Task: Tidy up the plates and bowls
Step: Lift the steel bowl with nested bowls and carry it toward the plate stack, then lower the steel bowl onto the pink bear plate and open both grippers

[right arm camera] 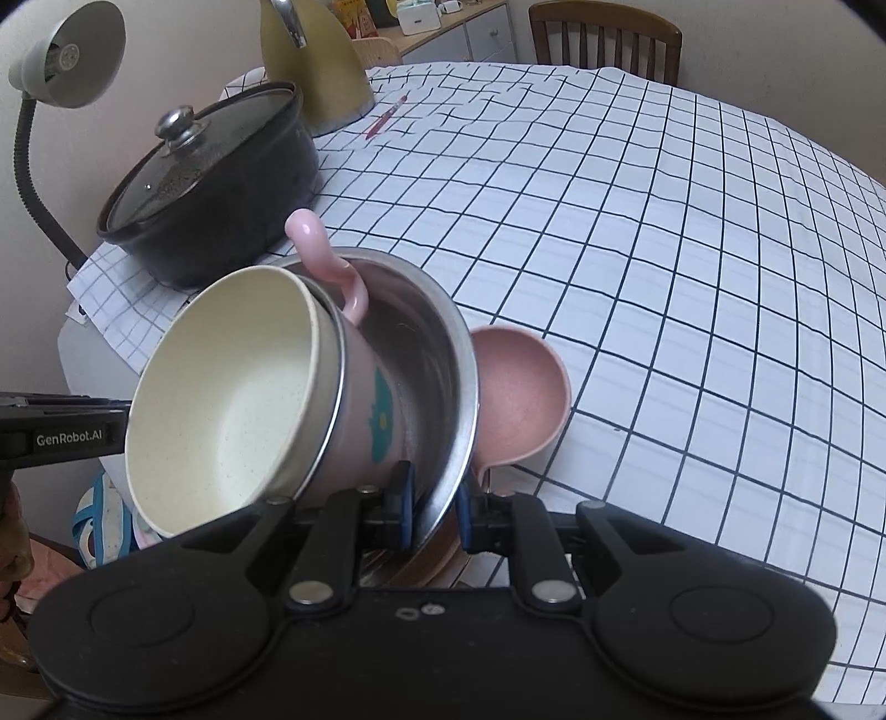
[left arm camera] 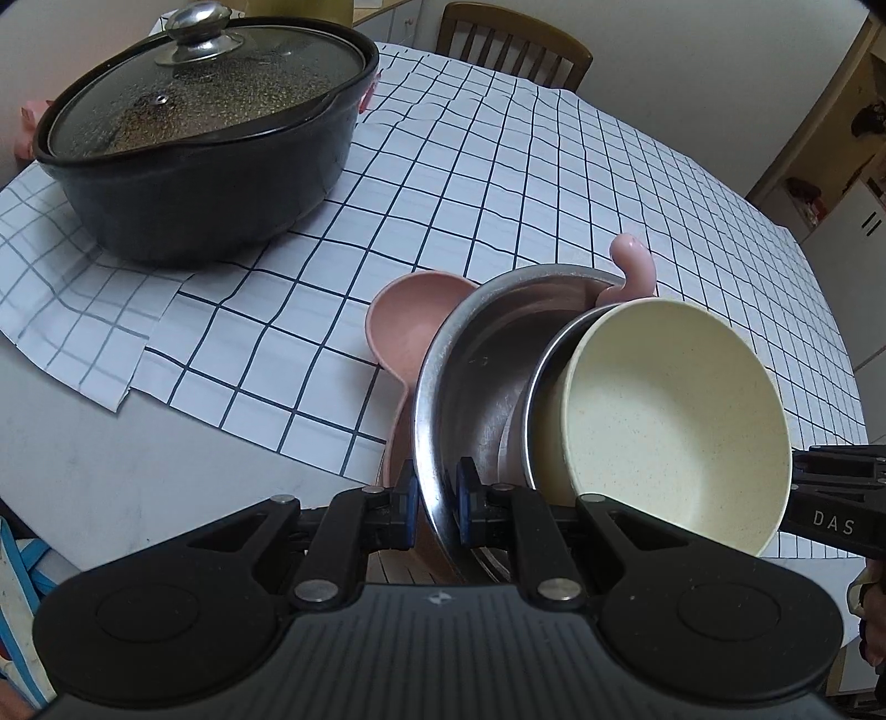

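Note:
A large steel bowl [left arm camera: 482, 354] is held tilted above the table by both grippers. My left gripper [left arm camera: 437, 501] is shut on its rim on one side. My right gripper [right arm camera: 434, 507] is shut on its rim [right arm camera: 465, 387] on the other side. Inside it sits a pink mug [right arm camera: 360, 404] with a teal print and a curled handle [left arm camera: 631, 266]. A cream bowl [left arm camera: 675, 421] is nested in a small steel rim atop the mug; it also shows in the right wrist view [right arm camera: 221, 399]. A pink bowl [left arm camera: 410, 327] lies under the steel bowl, also in the right wrist view [right arm camera: 520, 393].
A black pot with a glass lid [left arm camera: 205, 138] stands on the checked tablecloth [left arm camera: 526, 183] at the left. In the right wrist view a desk lamp [right arm camera: 66, 55], a yellow kettle [right arm camera: 315, 72] and a red pen [right arm camera: 385, 119] are at the back. A wooden chair [right arm camera: 603, 39] stands beyond the table.

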Tool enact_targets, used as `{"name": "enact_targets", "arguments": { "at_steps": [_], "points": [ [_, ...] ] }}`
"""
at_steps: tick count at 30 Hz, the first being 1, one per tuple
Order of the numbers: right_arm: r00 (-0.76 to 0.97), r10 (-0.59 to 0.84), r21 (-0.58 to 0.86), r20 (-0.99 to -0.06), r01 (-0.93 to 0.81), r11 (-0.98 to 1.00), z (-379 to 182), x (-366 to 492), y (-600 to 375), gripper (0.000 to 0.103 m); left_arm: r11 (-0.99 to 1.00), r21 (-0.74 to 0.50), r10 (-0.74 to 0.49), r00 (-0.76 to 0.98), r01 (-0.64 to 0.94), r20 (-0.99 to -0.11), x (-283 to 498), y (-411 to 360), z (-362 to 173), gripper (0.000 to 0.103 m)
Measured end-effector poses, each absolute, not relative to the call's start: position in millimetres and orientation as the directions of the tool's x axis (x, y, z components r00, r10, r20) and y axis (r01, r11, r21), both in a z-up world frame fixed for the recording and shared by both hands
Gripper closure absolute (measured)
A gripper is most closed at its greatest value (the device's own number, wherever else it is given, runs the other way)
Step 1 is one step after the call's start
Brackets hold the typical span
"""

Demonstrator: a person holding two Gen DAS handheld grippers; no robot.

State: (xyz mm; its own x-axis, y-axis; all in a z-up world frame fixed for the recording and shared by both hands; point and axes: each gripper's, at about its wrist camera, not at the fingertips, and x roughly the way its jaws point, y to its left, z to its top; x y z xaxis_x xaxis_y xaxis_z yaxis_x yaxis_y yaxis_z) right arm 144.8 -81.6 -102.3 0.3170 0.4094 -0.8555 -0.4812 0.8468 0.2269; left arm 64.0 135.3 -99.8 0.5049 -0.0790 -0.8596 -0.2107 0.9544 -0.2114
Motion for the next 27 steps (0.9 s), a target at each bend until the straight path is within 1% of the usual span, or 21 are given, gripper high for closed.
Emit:
{"name": "enact_targets", "arguments": {
  "at_steps": [10,27],
  "points": [
    [0.312,0.398,0.218,-0.863,-0.481,0.849,-107.8,145.5,-77.0,0.087,0.952,-0.216,-0.082,0.5,-0.216,-0.862,64.4,138.7,-107.5,0.091],
    [0.283,0.383,0.225,-0.879,-0.463,0.858,-112.1,149.1,-74.1,0.085,0.933,-0.268,-0.118,0.501,-0.239,-0.857,62.6,147.2,-112.9,0.091]
  ]
}}
